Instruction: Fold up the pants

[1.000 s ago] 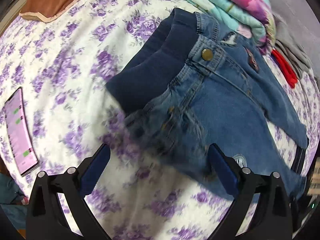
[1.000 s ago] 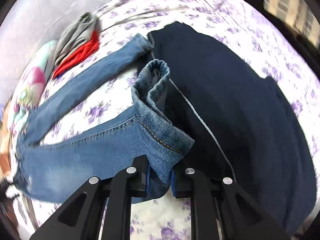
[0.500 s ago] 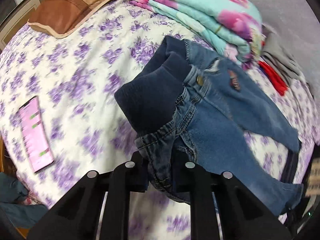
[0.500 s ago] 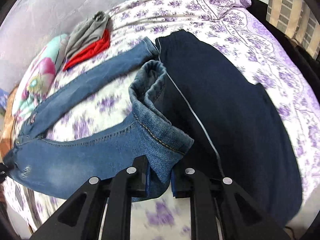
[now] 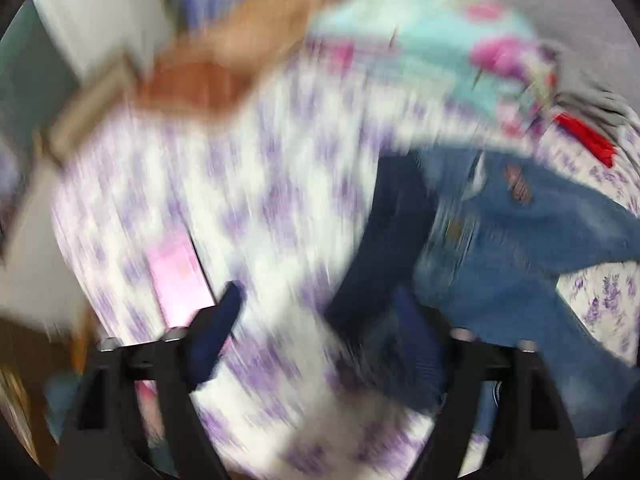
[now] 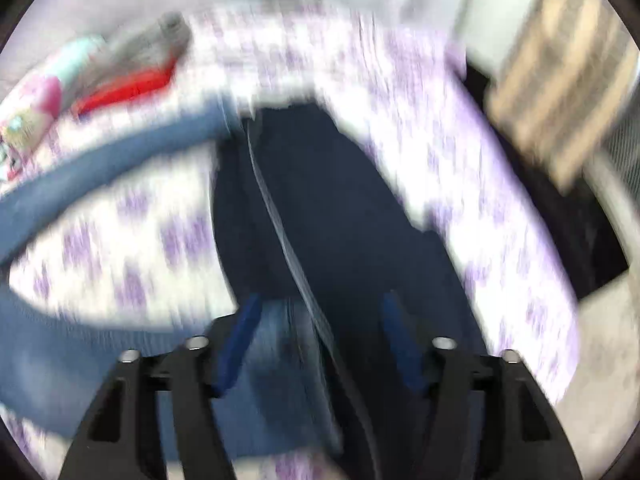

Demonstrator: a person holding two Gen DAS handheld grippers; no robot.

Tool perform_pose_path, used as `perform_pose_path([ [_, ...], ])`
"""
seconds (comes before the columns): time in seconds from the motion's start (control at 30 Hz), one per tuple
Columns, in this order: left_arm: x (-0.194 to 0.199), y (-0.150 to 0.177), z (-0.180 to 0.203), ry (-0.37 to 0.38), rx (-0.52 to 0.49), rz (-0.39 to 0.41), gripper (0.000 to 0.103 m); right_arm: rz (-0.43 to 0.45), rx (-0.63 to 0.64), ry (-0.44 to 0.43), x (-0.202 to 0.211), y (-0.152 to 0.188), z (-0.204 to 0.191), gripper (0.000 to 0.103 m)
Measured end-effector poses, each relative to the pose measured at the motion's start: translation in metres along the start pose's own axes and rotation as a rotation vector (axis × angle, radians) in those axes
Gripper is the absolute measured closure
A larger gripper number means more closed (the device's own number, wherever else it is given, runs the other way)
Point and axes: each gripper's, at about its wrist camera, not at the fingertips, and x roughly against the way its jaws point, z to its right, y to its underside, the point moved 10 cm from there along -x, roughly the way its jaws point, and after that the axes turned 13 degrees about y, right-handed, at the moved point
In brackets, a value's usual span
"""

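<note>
Writing: none can be read; both views are smeared, and the patch on the jeans [image 5: 520,188] is too blurred to make out.
Jeans: blue denim, lying on the bed [image 5: 256,184] with its purple-flowered sheet; in the left view the waist end with its dark inner band sits right of centre.
Left gripper [image 5: 320,320]: its jaws are opening and stand wide apart; the left finger [image 5: 216,332] is over the sheet near a pink phone [image 5: 176,280], the other is over the dark waistband. Nothing is pressed between them.
Right gripper [image 6: 320,332]: its jaws are opening too; a jeans leg and a dark garment [image 6: 344,208] lie below and between the fingers [image 6: 240,336], but the pads do not press on either.
Jeans legs: in the right view one leg [image 6: 100,168] curves away to the upper left across the sheet.
Surroundings: a folded turquoise and pink blanket [image 5: 424,48], with red and grey clothes [image 5: 588,136] beside it at the far edge of the bed.
</note>
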Motion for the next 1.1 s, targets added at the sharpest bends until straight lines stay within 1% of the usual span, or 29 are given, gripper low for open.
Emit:
perform_pose_path([
  [0.03, 0.009, -0.016, 0.004, 0.003, -0.029, 0.057, 0.007, 0.040, 0.024, -0.054, 0.002, -0.016, -0.015, 0.022],
  [0.07, 0.018, -0.032, 0.012, 0.016, -0.071, 0.135, 0.005, 0.065, 0.061, -0.114, 0.005, -0.031, -0.036, 0.022],
  [0.1, 0.021, -0.039, 0.020, 0.014, -0.106, 0.172, 0.005, 0.090, 0.109, -0.176, 0.007, -0.048, -0.066, 0.022],
  [0.13, 0.016, -0.051, 0.031, 0.004, -0.146, 0.193, 0.005, 0.107, 0.134, -0.226, 0.009, -0.059, -0.089, 0.022],
  [0.17, 0.007, -0.059, 0.041, 0.006, -0.176, 0.193, 0.005, 0.119, 0.157, -0.293, 0.011, -0.070, -0.117, 0.022],
  [0.2, -0.009, -0.065, 0.052, 0.022, -0.192, 0.169, 0.005, 0.114, 0.190, -0.390, 0.015, -0.080, -0.156, 0.023],
  [0.23, -0.024, -0.069, 0.060, 0.041, -0.183, 0.146, 0.005, 0.104, 0.229, -0.466, 0.017, -0.086, -0.192, 0.030],
  [0.27, -0.040, -0.072, 0.074, 0.075, -0.164, 0.127, 0.005, 0.098, 0.255, -0.500, 0.018, -0.090, -0.215, 0.038],
  [0.3, -0.055, -0.071, 0.087, 0.109, -0.144, 0.102, 0.005, 0.080, 0.303, -0.557, 0.019, -0.093, -0.250, 0.058],
  [0.33, -0.067, -0.067, 0.097, 0.129, -0.138, 0.087, 0.005, 0.055, 0.346, -0.596, 0.018, -0.094, -0.277, 0.069],
  [0.4, -0.100, -0.070, 0.120, 0.142, -0.171, 0.065, 0.007, 0.011, 0.426, -0.650, 0.014, -0.095, -0.333, 0.070],
  [0.43, -0.108, -0.062, 0.129, 0.131, -0.184, 0.050, 0.008, -0.006, 0.468, -0.656, 0.008, -0.095, -0.356, 0.069],
  [0.47, -0.123, -0.057, 0.133, 0.114, -0.197, 0.018, 0.010, -0.022, 0.494, -0.652, 0.004, -0.091, -0.366, 0.069],
  [0.5, -0.147, -0.049, 0.136, 0.091, -0.208, -0.049, 0.014, -0.050, 0.536, -0.619, -0.010, -0.083, -0.378, 0.069],
  [0.53, -0.167, -0.041, 0.134, 0.065, -0.214, -0.114, 0.015, -0.050, 0.552, -0.588, -0.020, -0.081, -0.385, 0.069],
  [0.57, -0.177, -0.036, 0.131, 0.046, -0.213, -0.147, 0.015, -0.029, 0.555, -0.585, -0.024, -0.085, -0.388, 0.068],
  [0.6, -0.187, -0.032, 0.125, 0.034, -0.198, -0.177, 0.013, 0.005, 0.554, -0.567, -0.026, -0.096, -0.389, 0.066],
  [0.63, -0.189, -0.032, 0.123, 0.046, -0.178, -0.174, 0.011, 0.025, 0.556, -0.543, -0.026, -0.105, -0.388, 0.055],
  [0.67, -0.188, -0.033, 0.120, 0.060, -0.158, -0.172, 0.011, 0.059, 0.556, -0.526, -0.024, -0.117, -0.386, 0.047],
  [0.7, -0.188, -0.034, 0.120, 0.069, -0.153, -0.176, 0.011, 0.117, 0.561, -0.553, -0.016, -0.131, -0.385, 0.033],
  [0.73, -0.187, -0.035, 0.119, 0.074, -0.156, -0.177, 0.011, 0.152, 0.579, -0.566, -0.013, -0.140, -0.385, 0.022],
  [0.77, -0.184, -0.035, 0.116, 0.072, -0.163, -0.175, 0.011, 0.166, 0.616, -0.565, -0.015, -0.145, -0.385, 0.021],
  [0.83, -0.183, -0.040, 0.112, 0.059, -0.186, -0.166, 0.011, 0.149, 0.771, -0.538, -0.033, -0.143, -0.390, 0.023],
  [0.87, -0.182, -0.043, 0.110, 0.057, -0.199, -0.158, 0.011, 0.136, 0.826, -0.535, -0.042, -0.140, -0.392, 0.028],
  [0.9, -0.179, -0.046, 0.106, 0.052, -0.205, -0.154, 0.011, 0.107, 0.872, -0.553, -0.048, -0.137, -0.396, 0.043],
  [0.93, -0.179, -0.049, 0.103, 0.044, -0.213, -0.152, 0.011, 0.073, 0.905, -0.589, -0.050, -0.130, -0.400, 0.052],
  [0.97, -0.180, -0.052, 0.100, 0.042, -0.219, -0.155, 0.011, 0.066, 0.920, -0.611, -0.050, -0.124, -0.402, 0.056],
  [1.03, -0.185, -0.055, 0.099, 0.044, -0.229, -0.162, 0.011, 0.065, 0.953, -0.651, -0.043, -0.121, -0.408, 0.094],
  [1.1, -0.188, -0.057, 0.098, 0.016, -0.255, -0.164, 0.011, 0.095, 0.907, -0.665, -0.032, -0.137, -0.409, 0.096],
])
